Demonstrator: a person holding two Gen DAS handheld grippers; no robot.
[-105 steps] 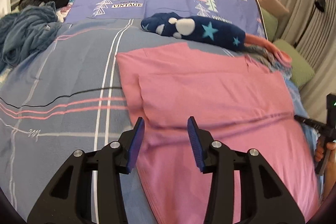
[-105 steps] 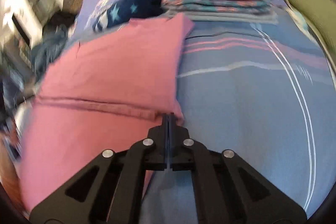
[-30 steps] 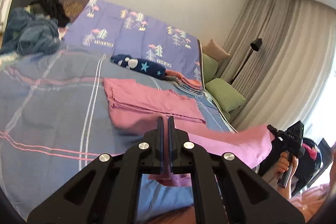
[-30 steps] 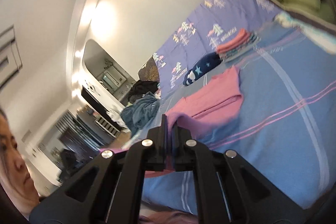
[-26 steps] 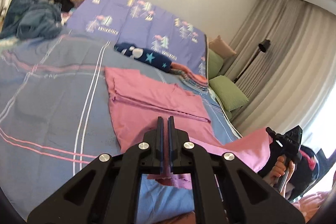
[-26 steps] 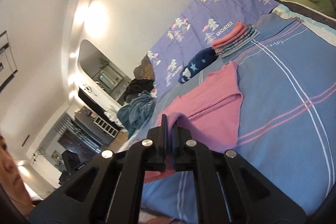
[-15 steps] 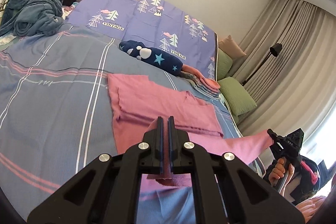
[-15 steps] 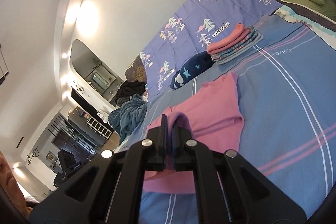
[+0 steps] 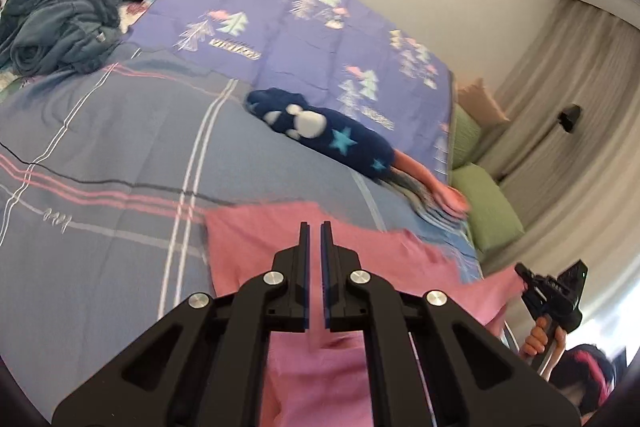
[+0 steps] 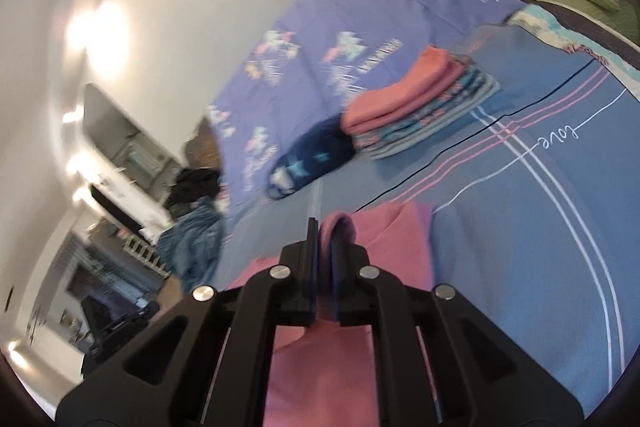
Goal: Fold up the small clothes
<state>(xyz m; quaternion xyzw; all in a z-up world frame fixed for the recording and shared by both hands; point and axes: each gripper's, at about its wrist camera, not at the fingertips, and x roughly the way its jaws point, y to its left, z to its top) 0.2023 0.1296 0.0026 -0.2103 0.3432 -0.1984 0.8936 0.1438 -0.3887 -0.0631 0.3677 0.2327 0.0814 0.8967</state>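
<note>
L gripper [image 9: 315,227] clamped on pink garment [image 9: 256,247] hem, cloth spread ahead + under it. R gripper [image 10: 325,227] jaws opening, pink fold between pads. Folded stack [image 10: 420,103] far ahead-right.

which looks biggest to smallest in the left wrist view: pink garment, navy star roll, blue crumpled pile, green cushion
1. pink garment, though it lies nearest the camera
2. blue crumpled pile
3. navy star roll
4. green cushion
The pile and the roll are close, so that order is unsure.
</note>
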